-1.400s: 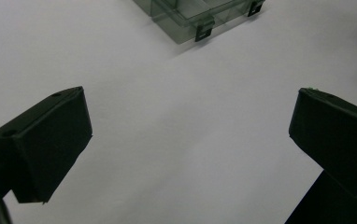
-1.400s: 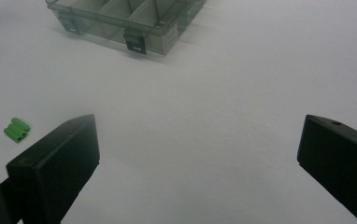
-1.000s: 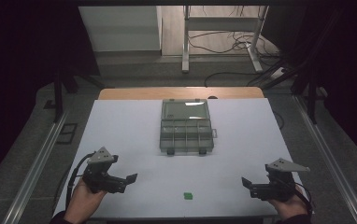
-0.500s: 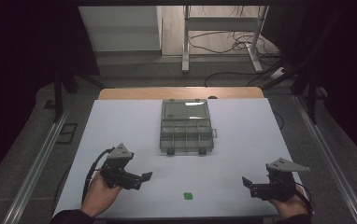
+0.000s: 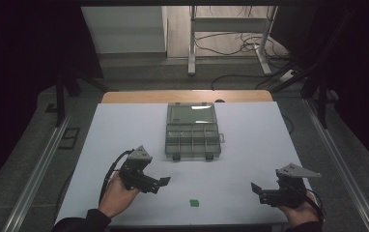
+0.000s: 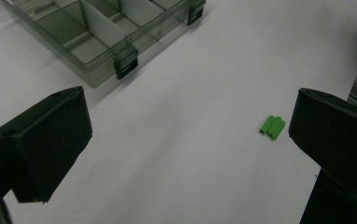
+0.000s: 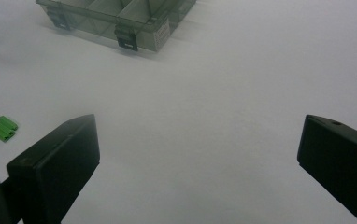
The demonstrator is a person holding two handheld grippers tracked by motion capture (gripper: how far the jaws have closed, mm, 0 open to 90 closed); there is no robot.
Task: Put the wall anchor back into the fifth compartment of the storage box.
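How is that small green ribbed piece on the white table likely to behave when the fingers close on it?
The green piece looks like rigid moulded plastic, so probably stiff and light. It lies flat on the white table, so it seems unlikely to roll. Being small beside the wide-open left gripper, it may skid or twist if pinched off-centre.
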